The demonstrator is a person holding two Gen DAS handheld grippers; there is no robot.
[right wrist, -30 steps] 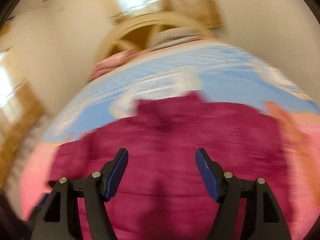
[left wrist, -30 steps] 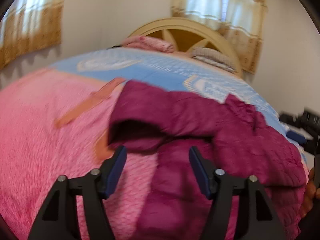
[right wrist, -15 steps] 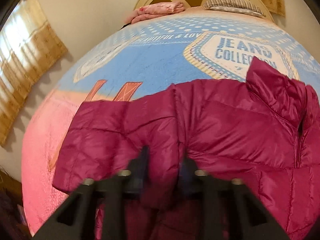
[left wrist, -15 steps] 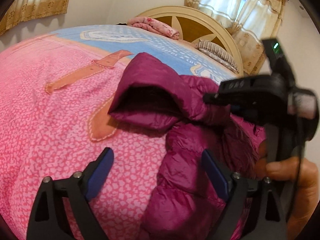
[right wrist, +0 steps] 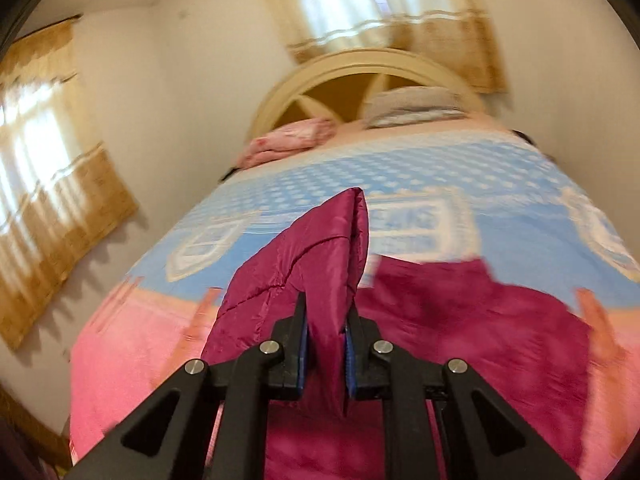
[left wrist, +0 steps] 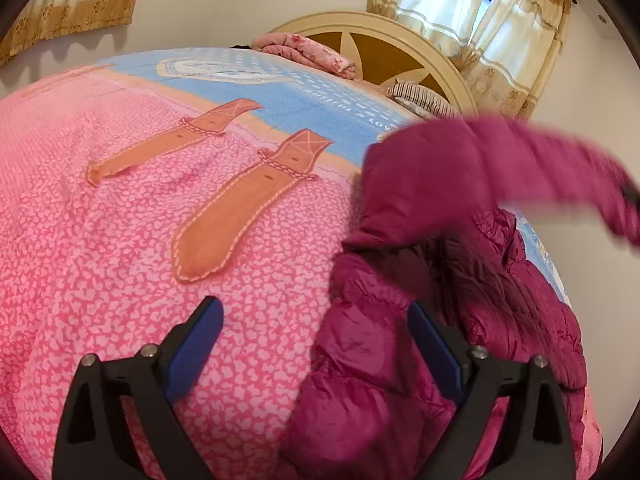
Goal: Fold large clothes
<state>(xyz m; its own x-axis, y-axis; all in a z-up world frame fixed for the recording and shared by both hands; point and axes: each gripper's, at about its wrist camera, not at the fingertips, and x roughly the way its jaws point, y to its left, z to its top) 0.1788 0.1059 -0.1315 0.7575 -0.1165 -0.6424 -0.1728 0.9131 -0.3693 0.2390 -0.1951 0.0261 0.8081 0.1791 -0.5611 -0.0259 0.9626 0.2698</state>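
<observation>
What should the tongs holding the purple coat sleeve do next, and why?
Probably carry the sleeve across and lay it on the jacket. The right tongs are shut on it and it is lifted off the bed, while the left tongs hang open beside the jacket's edge.

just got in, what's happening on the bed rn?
A person with a handheld gripper in each hand is folding a magenta puffer jacket on the bed. The right gripper is shut on a jacket sleeve, holding it lifted above the rest of the jacket; in the left wrist view the sleeve shows as a motion-blurred band. The left gripper is open, holding nothing, with the jacket's near edge between its fingers. The jacket is bunched, not yet folded.
</observation>
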